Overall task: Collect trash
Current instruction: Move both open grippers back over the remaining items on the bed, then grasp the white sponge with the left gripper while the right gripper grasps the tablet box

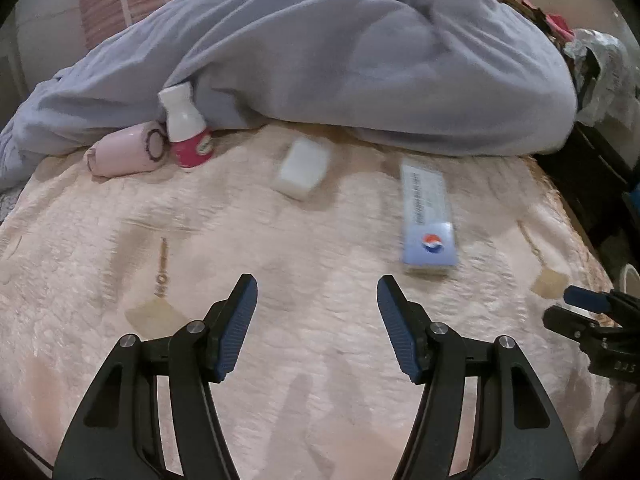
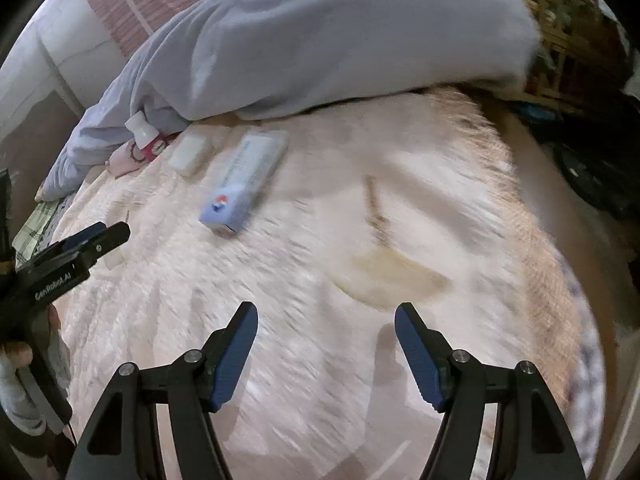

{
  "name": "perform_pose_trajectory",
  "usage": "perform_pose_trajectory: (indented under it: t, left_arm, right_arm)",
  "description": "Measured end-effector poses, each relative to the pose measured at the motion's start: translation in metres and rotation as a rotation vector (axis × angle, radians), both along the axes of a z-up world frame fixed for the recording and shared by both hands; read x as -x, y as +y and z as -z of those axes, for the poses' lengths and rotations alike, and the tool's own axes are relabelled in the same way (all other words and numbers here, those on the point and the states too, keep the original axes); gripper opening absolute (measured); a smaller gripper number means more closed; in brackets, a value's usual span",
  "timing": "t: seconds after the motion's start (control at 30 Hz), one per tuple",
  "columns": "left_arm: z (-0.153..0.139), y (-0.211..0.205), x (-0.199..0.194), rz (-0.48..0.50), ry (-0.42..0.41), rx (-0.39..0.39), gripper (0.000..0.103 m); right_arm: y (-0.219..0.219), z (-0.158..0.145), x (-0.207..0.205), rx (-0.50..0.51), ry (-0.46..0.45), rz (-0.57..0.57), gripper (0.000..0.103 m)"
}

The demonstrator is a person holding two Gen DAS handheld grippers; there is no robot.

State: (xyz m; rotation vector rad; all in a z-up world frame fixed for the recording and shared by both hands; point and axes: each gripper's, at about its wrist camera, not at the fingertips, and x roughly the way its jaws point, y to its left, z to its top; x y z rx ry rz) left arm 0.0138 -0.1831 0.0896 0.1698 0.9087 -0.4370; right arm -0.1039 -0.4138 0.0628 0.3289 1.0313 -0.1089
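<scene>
L hand-held gripper (image 1: 317, 286) apart | R hand-held gripper (image 2: 325, 314) apart | blue box (image 1: 427, 216) on bedspread (image 1: 280, 248)

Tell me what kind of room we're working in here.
Most likely a bedroom: the work surface is a bed with a fuzzy pale pink blanket, a bunched lavender-grey duvet heaped at the far side, and a long blue-and-white carton lying on the blanket.

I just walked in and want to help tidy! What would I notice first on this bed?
The long blue toothpaste box lies flat on the pink bedspread, with a small white box to its left. Further left, a white-and-pink bottle stands against the big lavender blanket, beside a pink roll.
</scene>
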Motion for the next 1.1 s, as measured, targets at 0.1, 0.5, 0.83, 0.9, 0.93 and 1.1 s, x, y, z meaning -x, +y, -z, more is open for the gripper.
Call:
perform_pose_trajectory:
  t: [0.1,0.5,0.83,0.9,0.93,1.1]
  left_arm:
    - [0.001,0.012,-0.012,-0.009,0.012,0.026,0.061]
    - [-0.004,0.011,-0.072,0.008,0.001,0.130,0.068]
    - [0.031,-0.049,-0.123,0.020,-0.027,0.059,0.068]
    - [0.036,-0.055,-0.127,0.036,-0.014,0.053,0.063]
    - [0.041,-0.058,-0.129,0.045,0.016,0.047,0.054]
    - [0.041,-0.045,-0.113,0.044,0.103,0.081,0.032]
  right_arm:
    - [0.015,0.004,-0.033,0.001,-0.009,-0.005,0.070]
    - [0.057,0.032,-0.153,0.055,-0.008,-0.035,0.073]
    - [0.055,0.024,-0.118,0.087,-0.023,-0.137,0.051]
    - [0.054,0.022,-0.109,0.069,-0.024,-0.147,0.051]
    - [0.054,0.021,-0.104,0.068,-0.026,-0.153,0.051]
    - [0.059,0.016,-0.083,0.068,-0.028,-0.174,0.050]
